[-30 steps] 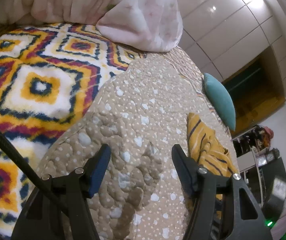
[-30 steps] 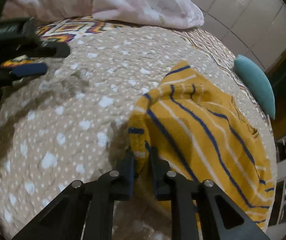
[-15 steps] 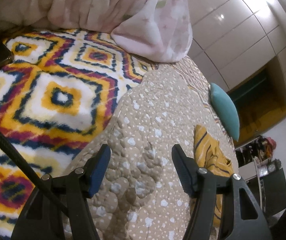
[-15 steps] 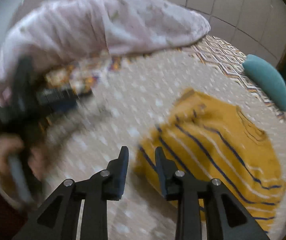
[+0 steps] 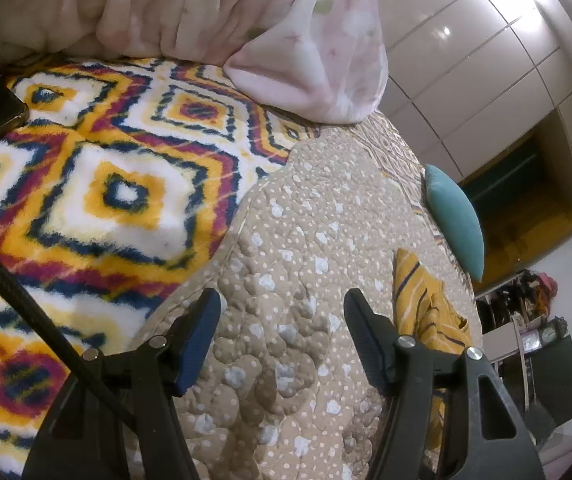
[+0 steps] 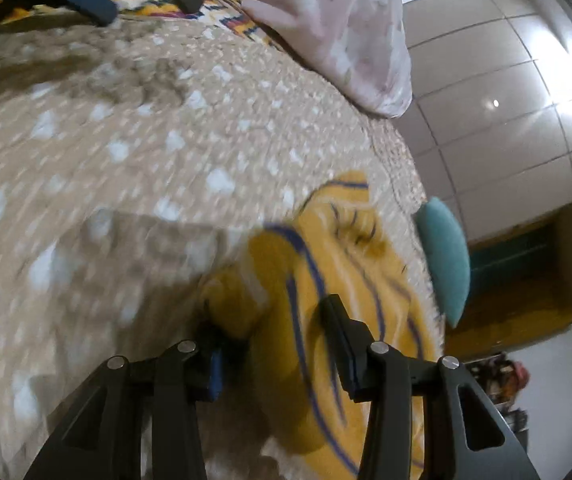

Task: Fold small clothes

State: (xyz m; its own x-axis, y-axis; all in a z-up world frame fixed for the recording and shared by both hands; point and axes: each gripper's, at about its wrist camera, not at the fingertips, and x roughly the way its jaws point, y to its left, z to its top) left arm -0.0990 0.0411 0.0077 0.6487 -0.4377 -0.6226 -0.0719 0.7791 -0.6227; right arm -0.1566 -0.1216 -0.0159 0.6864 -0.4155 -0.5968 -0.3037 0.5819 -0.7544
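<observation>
Left wrist view: teal cushion (image 5: 455,218) lies beyond the striped garment (image 5: 425,308).

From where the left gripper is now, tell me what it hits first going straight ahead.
Most likely the dotted beige quilt: the open left gripper holds nothing and the quilt fills the gap between its fingers. The striped yellow shirt lies to the right.
</observation>
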